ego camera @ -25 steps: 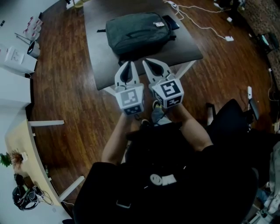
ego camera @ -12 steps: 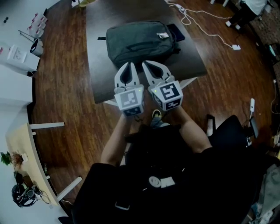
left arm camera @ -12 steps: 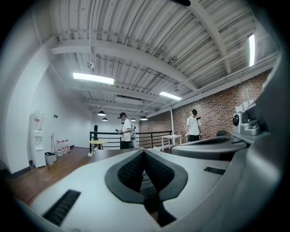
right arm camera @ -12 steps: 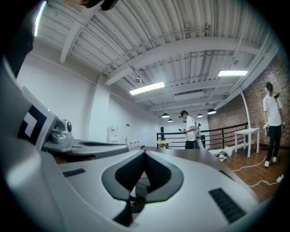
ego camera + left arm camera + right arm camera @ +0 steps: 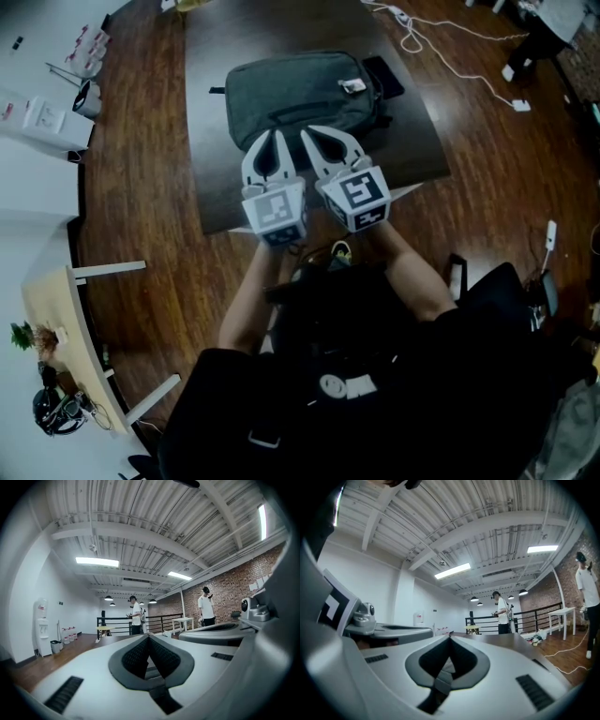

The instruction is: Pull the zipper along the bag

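Hovering near the white-tagged bag (image 5: 291, 89), left tool (image 5: 273, 139) and right tool (image 5: 307, 133) are closed, empty.

The bag (image 5: 298, 89) lies on the table (image 5: 211, 159), beyond the left gripper (image 5: 272, 136) and right gripper (image 5: 312, 136).

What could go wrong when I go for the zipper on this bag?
The left tool and right tool are both shut and hold nothing, so either must open before it can grip anything. The bag lies loose on the table, so pulling without holding it could drag it. The tools sit close together and might knock each other.
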The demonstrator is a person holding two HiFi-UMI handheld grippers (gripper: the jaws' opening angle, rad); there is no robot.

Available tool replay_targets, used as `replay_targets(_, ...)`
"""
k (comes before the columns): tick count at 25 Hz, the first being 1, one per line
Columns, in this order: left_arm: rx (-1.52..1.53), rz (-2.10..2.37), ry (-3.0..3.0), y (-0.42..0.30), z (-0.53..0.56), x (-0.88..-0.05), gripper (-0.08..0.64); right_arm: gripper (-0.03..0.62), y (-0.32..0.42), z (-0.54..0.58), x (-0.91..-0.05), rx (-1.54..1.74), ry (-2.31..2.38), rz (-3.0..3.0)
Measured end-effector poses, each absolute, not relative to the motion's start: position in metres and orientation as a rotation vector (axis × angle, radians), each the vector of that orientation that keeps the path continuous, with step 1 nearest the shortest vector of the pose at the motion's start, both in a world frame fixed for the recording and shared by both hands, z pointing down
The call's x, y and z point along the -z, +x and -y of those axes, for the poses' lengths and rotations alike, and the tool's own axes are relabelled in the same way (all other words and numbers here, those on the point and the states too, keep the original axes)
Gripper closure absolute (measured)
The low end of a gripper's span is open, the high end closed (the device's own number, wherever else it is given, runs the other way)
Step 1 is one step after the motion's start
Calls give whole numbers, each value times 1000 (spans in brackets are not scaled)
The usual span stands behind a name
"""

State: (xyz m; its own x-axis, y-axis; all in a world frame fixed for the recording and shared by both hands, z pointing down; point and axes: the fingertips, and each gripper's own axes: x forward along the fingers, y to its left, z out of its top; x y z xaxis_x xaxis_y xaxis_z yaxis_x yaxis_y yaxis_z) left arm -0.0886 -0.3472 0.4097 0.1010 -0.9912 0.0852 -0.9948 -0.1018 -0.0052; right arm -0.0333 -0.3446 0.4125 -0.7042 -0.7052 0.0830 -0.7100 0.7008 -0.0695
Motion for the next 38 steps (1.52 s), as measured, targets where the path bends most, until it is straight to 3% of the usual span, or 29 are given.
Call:
replay_targets(14, -137, 2062, 2229, -144, 411, -444, 554, 565, -83, 403, -471, -130, 1043, 2652)
replay_targets(18, -140, 2022, 2236, -169, 442, -460, 554, 459, -114, 422, -510, -50, 914, 2511)
replay_targets(29, -15, 1989, 2342, -207, 509, -479, 554, 459, -144, 462, -612, 86, 751, 2134)
replay_targets(32, -7, 1930, 2382, -206, 521, -497, 554, 472, -144, 463, -615, 41, 731, 2124)
replay_targets(34, -25, 1880, 2404, -203, 531, -514, 554, 543, -143, 464, -611, 22, 675, 2092)
replay_targets(38, -83, 1807, 2394, -197, 539, -552, 554, 543, -138, 463, -606, 69, 562, 2009)
